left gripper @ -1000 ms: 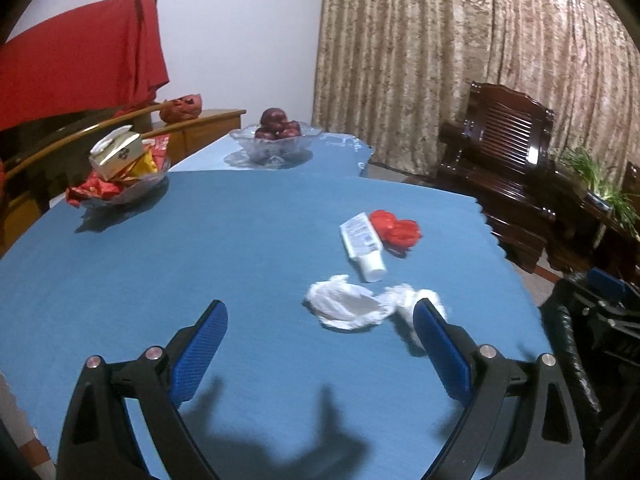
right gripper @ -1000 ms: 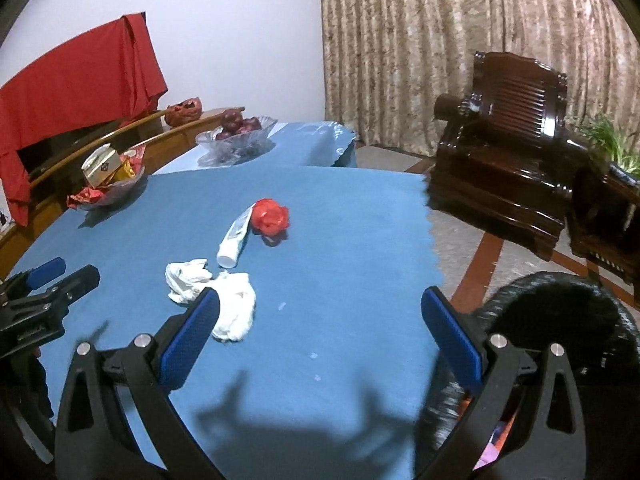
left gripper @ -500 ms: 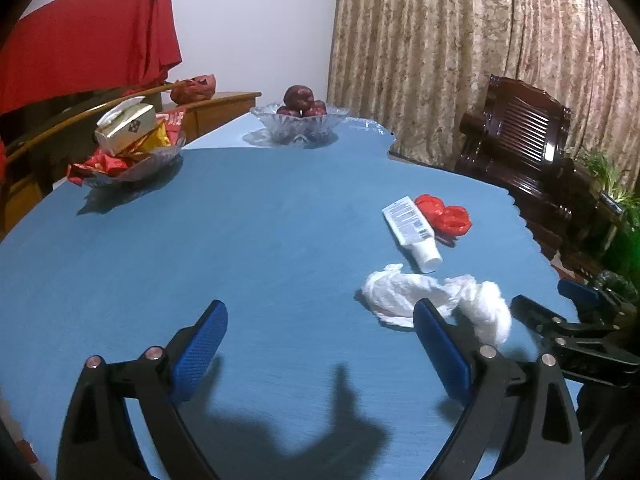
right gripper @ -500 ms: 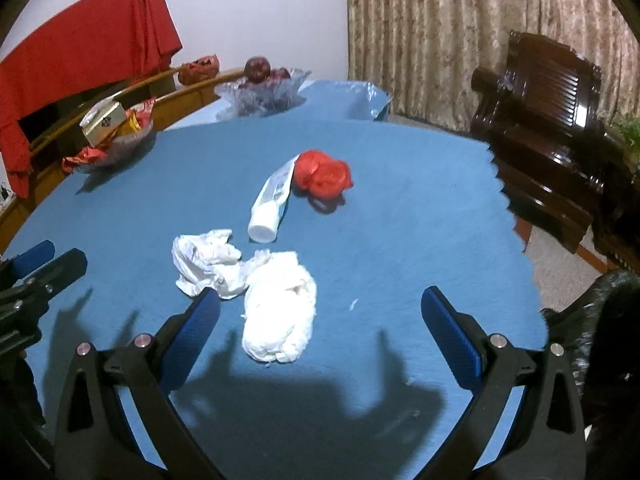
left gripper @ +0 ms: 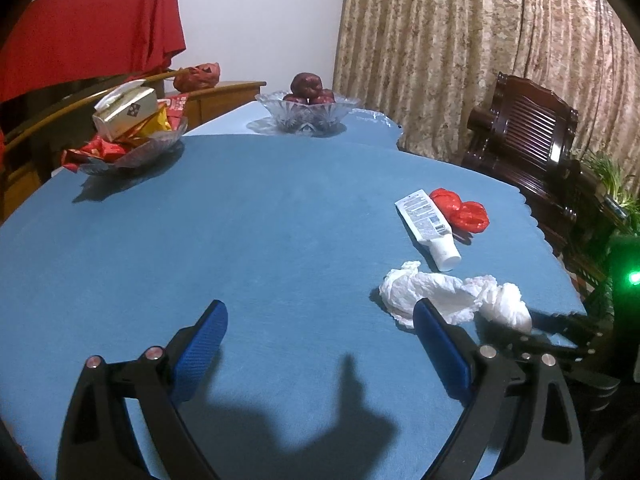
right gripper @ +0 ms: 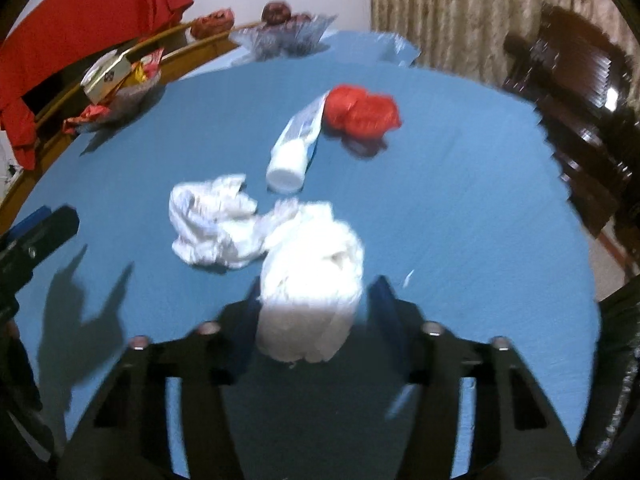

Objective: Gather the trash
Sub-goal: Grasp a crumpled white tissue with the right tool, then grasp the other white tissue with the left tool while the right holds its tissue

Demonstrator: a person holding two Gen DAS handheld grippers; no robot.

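Tissue wad (right gripper: 310,280) near tabletop (right gripper: 460,216) right edge: right gripper (right gripper: 312,320) fingers closing around it, contact unclear; left gripper (left gripper: 320,344) fingers apart, idle.

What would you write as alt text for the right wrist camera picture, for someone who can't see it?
The right gripper, its jaws just closing, straddles a crumpled white tissue wad on a blue tablecloth. Beyond lie a second crumpled white tissue, a white squeeze tube and a crumpled red plastic wrapper. The picture is blurred, so contact is unclear.
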